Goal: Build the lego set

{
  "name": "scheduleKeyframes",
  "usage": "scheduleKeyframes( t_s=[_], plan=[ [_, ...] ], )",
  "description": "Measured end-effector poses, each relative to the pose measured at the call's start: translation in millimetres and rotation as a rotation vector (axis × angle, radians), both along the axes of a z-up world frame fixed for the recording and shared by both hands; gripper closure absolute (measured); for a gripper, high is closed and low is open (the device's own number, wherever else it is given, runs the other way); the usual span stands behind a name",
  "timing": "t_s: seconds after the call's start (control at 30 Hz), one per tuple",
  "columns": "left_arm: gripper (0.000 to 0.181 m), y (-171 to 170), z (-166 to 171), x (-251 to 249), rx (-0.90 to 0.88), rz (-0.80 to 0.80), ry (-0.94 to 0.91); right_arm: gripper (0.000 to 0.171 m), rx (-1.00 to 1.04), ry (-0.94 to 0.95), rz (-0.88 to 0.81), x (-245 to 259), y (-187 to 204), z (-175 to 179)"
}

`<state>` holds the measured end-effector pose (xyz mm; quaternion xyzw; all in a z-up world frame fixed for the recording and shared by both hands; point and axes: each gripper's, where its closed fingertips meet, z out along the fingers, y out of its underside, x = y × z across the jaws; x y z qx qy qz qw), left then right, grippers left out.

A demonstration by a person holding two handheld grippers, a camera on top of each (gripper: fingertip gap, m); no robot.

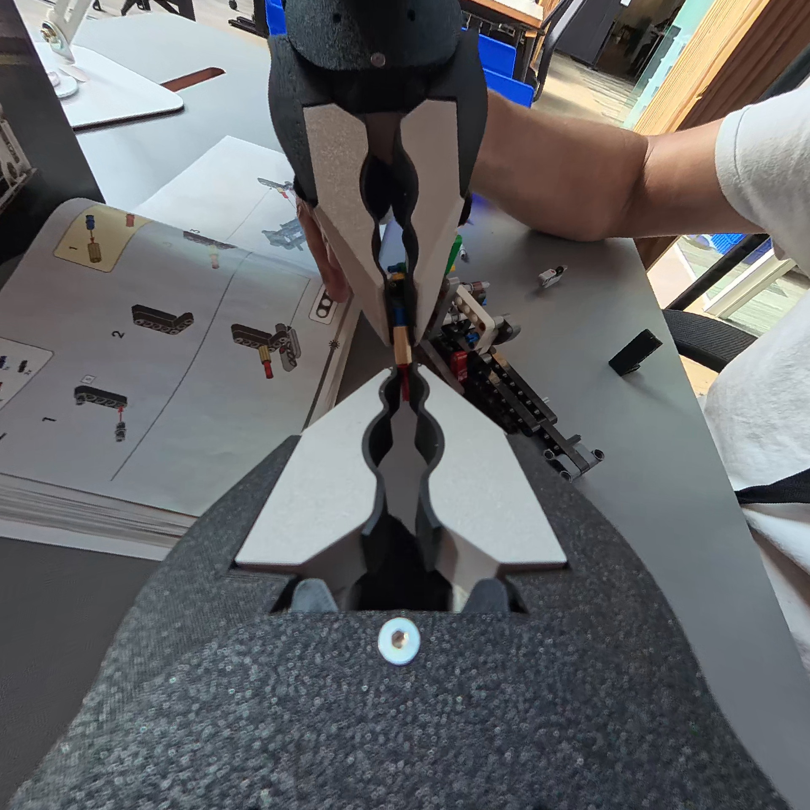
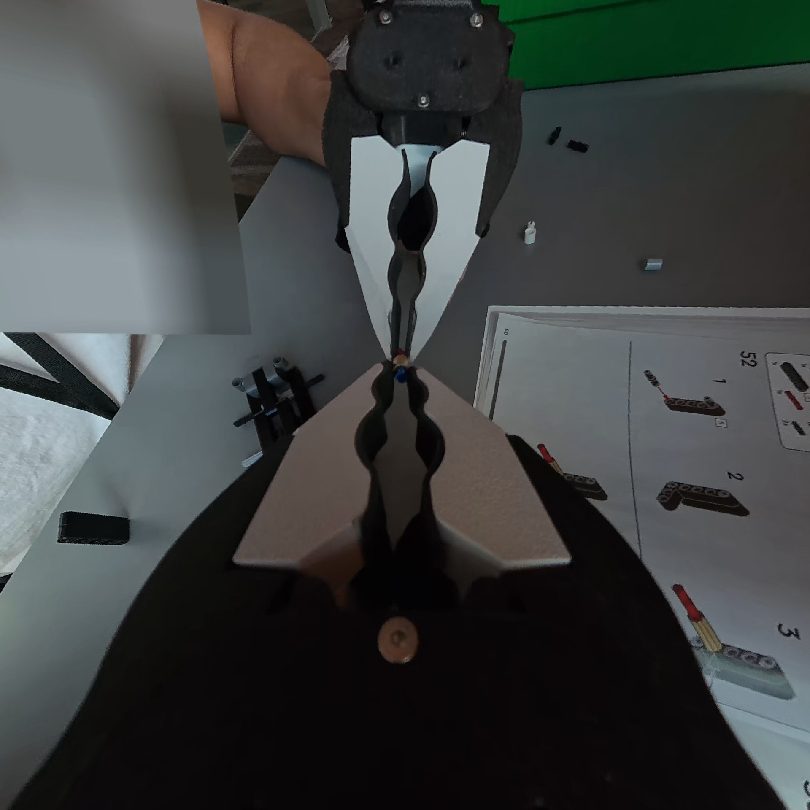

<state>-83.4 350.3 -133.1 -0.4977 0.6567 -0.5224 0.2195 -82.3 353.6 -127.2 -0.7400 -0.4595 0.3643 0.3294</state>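
Observation:
My left gripper (image 1: 403,378) is shut on a thin red axle (image 1: 404,386), which points away from it. My right gripper (image 1: 401,339) comes in from the far side, tip to tip with the left. It is shut on a blue pin (image 1: 399,313) with a tan sleeve (image 1: 401,349) on its end. The red axle's tip meets the sleeve's open end. In the right wrist view, my right gripper (image 2: 399,370) holds the blue pin (image 2: 400,375) and tan sleeve (image 2: 400,361), facing the left gripper (image 2: 399,346). Both are held above the grey table (image 1: 613,438).
An open instruction booklet (image 1: 175,350) lies to the left; it also shows in the right wrist view (image 2: 657,438). A partly built black model (image 1: 504,394) sits just right of the grippers. A loose black beam (image 1: 635,353) and small parts (image 2: 530,232) lie around. A person's forearm (image 1: 570,175) rests on the table. My left and right fingertips are right by each other. The loose black beam (image 1: 635,353) is about 20 centimetres from both grippers' fingertips. The right camera catches it too, in the right wrist view (image 2: 97,523).

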Motion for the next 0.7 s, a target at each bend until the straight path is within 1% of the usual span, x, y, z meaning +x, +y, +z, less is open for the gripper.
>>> scheduleKeyframes(
  t_s=[0.23, 0.3, 0.4, 0.5, 0.7],
  plan=[
    [0.180, -1, -2, 0, 0.024, 0.000, 0.003, 0.166, -0.002, -0.004, 0.006, -1, -1, -2],
    [0.179, -2, 3, 0, 0.028, 0.000, -0.031, 0.166, 0.002, 0.012, 0.007, 0, 0, 2],
    [0.178, 1, 8, 2, 0.099, 0.019, -0.091, 0.166, 0.000, 0.027, -0.003, 3, 2, 9],
    [0.171, 4, 1, 0, 0.206, 0.030, -0.085, 0.166, -0.015, 0.068, -0.019, 6, 5, 12],
    [0.178, 1, -3, 0, 0.172, 0.012, -0.053, 0.166, -0.007, 0.049, -0.014, 4, 4, 9]
  ],
)
